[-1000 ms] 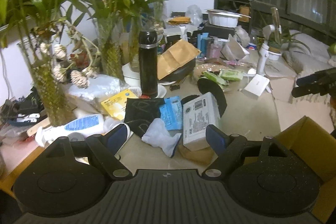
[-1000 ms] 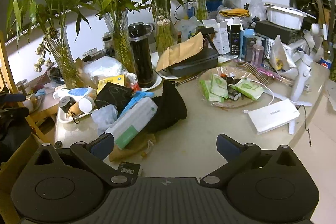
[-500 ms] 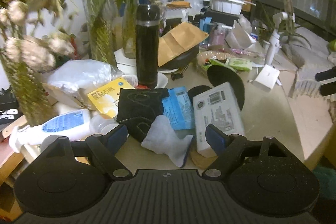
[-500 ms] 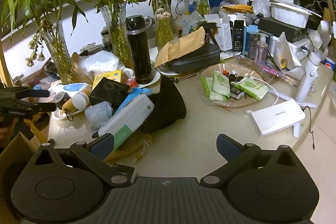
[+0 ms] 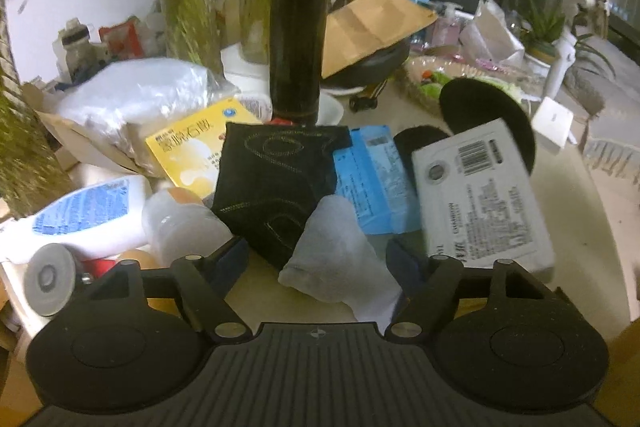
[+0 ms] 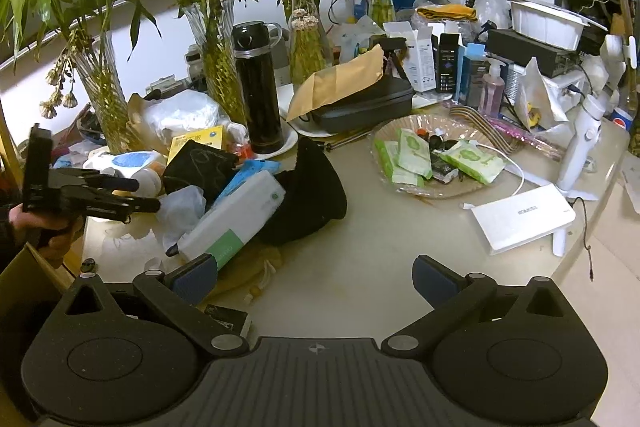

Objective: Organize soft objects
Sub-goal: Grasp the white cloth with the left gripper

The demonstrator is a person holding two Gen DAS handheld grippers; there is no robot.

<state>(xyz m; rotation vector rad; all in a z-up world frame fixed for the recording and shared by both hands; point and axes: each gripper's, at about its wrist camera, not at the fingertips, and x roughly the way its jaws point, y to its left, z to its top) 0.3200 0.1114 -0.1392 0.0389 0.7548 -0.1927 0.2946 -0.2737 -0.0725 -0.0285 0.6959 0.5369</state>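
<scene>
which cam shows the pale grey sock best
The left wrist view: the sock lies close and central between the left gripper fingers, which are closing, not yet pressing it. The right wrist view shows it small and far left, beside those fingers.

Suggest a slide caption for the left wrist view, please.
Left gripper closing around a pale grey sock beside a black pouch.

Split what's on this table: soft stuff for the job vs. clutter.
Job:
- pale grey cloth, between the closing left gripper jaws
- black stitched pouch
- black hat

Clutter:
- black flask
- white lotion bottle
- white box
- glass plate
</scene>
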